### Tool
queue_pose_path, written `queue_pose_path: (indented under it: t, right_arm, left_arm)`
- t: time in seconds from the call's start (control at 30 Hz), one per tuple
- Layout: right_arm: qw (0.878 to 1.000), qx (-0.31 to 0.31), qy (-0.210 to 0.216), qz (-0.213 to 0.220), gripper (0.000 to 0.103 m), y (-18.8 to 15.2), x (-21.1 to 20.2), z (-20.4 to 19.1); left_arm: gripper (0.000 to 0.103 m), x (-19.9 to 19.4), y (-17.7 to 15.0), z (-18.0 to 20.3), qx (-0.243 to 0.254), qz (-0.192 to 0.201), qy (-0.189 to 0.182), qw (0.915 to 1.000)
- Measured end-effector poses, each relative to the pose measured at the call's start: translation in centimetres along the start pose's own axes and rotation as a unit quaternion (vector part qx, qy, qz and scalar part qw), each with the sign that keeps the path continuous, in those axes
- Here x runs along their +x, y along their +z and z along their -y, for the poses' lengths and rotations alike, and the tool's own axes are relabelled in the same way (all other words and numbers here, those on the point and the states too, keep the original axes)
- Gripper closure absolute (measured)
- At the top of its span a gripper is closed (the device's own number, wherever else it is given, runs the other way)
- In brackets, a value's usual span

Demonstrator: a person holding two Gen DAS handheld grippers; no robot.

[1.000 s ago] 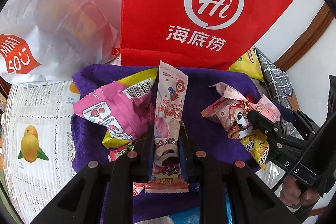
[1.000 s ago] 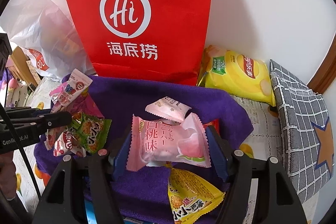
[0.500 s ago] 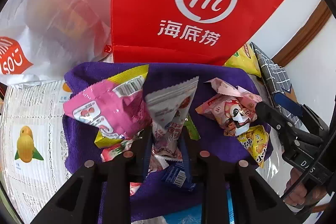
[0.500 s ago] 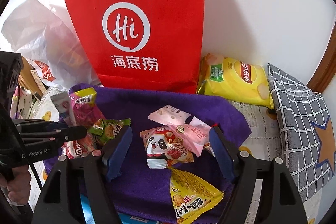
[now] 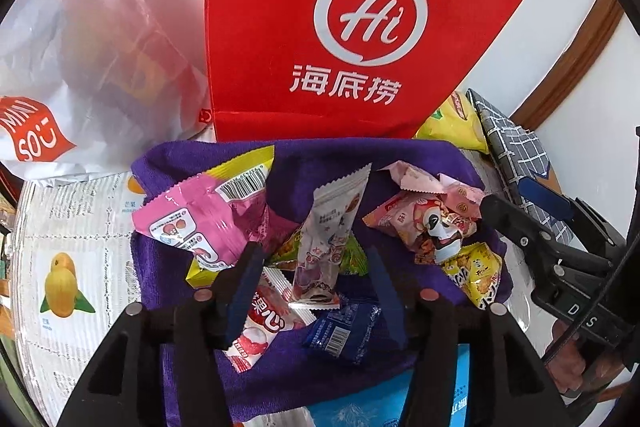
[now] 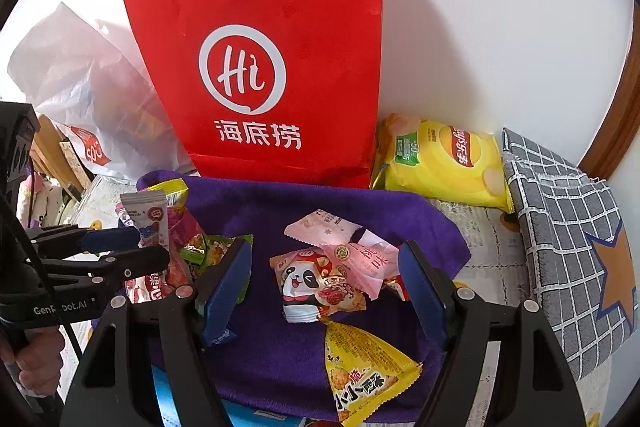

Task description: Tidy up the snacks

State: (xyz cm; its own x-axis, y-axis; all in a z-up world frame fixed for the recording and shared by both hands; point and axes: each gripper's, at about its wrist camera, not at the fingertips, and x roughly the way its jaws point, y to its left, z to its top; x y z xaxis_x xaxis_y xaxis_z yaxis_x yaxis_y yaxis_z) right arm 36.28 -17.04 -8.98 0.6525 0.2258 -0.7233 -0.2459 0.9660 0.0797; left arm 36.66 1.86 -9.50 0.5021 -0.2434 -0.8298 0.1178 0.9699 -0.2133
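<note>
My left gripper (image 5: 312, 267), jaws just opened, straddles the long pink candy sachet (image 5: 324, 239), lengthwise toward the red bag (image 5: 352, 27)

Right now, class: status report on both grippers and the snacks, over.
Left gripper just opened, long pink-white packet released. Right gripper open over panda packet. Nothing blocking.

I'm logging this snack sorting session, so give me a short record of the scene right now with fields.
surface: purple towel with loose snack packets on it
behind towel: red paper bag, upright against the wall
right of bag: yellow chip bag, lying flat
left hand-held gripper: open, jaws just opened, long pale packet lying loose between them
right hand-held gripper: open, over panda packet, not touching it
nearest edge: yellow triangular packet
</note>
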Motion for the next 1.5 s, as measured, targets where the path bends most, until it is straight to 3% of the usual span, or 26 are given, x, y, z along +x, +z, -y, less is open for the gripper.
queue_pose_path:
  t: [0.23, 0.4, 1.0, 1.5]
  right_arm:
    - [1.0, 0.002, -0.01, 0.005, 0.028, 0.2, -1.1, -0.6]
    - [1.0, 0.028, 0.006, -0.006, 0.028, -0.6, -1.6, -0.2]
    - [0.998, 0.049, -0.022, -0.023, 0.028, -3.2, -5.1, 0.1]
    - [0.998, 0.053, -0.036, 0.0, 0.023, -4.0, -10.8, -0.9]
  left_arm:
    - [0.039, -2.1, 0.1, 0.1, 0.004, 0.021, 0.0, 0.9998]
    - [0.038, -3.0, 0.2, 0.1, -0.001, 0.024, 0.002, 0.9997]
    - [0.034, -6.1, -0.5, 1.7, 0.018, 0.041, -0.003, 0.999]
    - [0.024, -10.4, -2.1, 3.4, 0.029, 0.079, 0.012, 0.9964]
